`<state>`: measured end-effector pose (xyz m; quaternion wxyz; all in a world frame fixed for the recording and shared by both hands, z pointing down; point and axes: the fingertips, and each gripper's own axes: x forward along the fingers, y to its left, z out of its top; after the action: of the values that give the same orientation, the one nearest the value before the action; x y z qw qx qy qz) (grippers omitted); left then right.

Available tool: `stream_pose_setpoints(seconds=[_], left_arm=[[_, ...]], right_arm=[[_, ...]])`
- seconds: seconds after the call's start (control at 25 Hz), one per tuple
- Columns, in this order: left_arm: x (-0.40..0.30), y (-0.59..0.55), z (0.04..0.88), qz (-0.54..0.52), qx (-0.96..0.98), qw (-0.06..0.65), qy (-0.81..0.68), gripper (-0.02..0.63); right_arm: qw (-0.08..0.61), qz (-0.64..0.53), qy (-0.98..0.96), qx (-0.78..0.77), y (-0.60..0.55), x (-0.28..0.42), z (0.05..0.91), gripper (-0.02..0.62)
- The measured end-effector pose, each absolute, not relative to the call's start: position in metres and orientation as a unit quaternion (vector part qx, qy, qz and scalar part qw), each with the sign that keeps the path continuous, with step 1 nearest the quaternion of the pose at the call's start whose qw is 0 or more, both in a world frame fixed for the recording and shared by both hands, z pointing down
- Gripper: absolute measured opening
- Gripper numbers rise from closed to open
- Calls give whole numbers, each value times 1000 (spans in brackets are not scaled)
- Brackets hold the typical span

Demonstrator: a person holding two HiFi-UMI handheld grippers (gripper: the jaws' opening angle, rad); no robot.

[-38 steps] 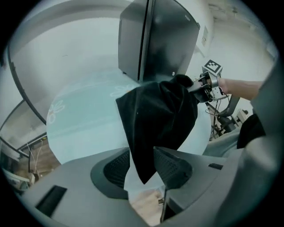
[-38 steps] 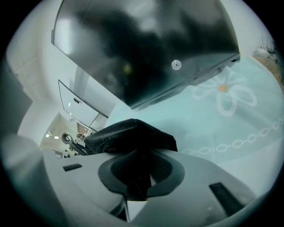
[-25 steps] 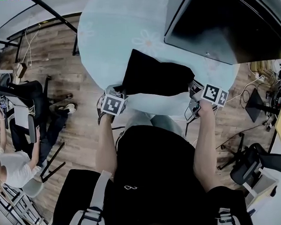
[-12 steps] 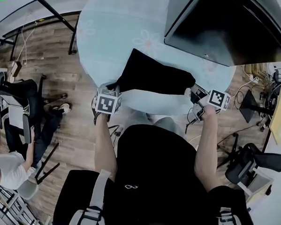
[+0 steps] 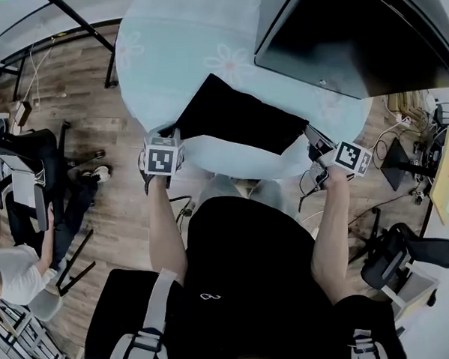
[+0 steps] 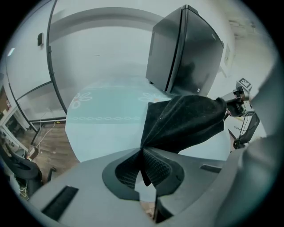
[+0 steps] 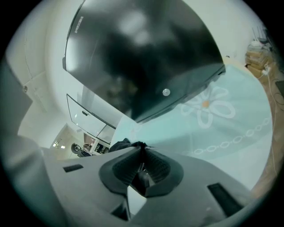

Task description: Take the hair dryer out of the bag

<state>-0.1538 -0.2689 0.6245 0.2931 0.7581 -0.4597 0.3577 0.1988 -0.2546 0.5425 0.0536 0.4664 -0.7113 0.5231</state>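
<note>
A round table [image 5: 165, 58] with a light blue flower cloth fills the top middle of the head view, and a big black cabinet [image 5: 352, 33] stands on it at the upper right. The black bag [image 5: 236, 122] lies stretched along the table's near edge in the middle; the hair dryer cannot be seen. The left gripper [image 6: 142, 155] pinches the bag's left end tight, and the right gripper [image 7: 141, 155] has just been closing its jaws, which squeeze the right end.

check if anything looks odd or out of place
Nothing spilled or damaged. The black bag is stretched over the table between the left gripper and the right gripper, whose jaws have just been closing on it; no hair dryer shows.
</note>
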Motion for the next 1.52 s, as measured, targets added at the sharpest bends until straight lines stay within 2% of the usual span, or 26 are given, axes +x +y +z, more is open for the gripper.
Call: stream_pose_setpoints(seconds=[0.44, 1.04, 1.16, 1.28, 1.52], left_arm=[[-163, -275, 620, 373, 753, 277, -466, 17], [-164, -258, 630, 397, 743, 263, -471, 17], [-156, -248, 625, 400, 746, 243, -474, 17], [-147, -236, 608, 384, 755, 225, -482, 60], [-140, -195, 581, 380, 749, 196, -506, 60]], right_arm=[[6, 503, -664, 552, -233, 267, 532, 28], [-9, 479, -590, 650, -182, 378, 517, 28], [-21, 492, -575, 653, -156, 383, 530, 28], [-31, 508, -570, 645, -129, 378, 543, 28], [-44, 535, -585, 609, -77, 342, 565, 26]])
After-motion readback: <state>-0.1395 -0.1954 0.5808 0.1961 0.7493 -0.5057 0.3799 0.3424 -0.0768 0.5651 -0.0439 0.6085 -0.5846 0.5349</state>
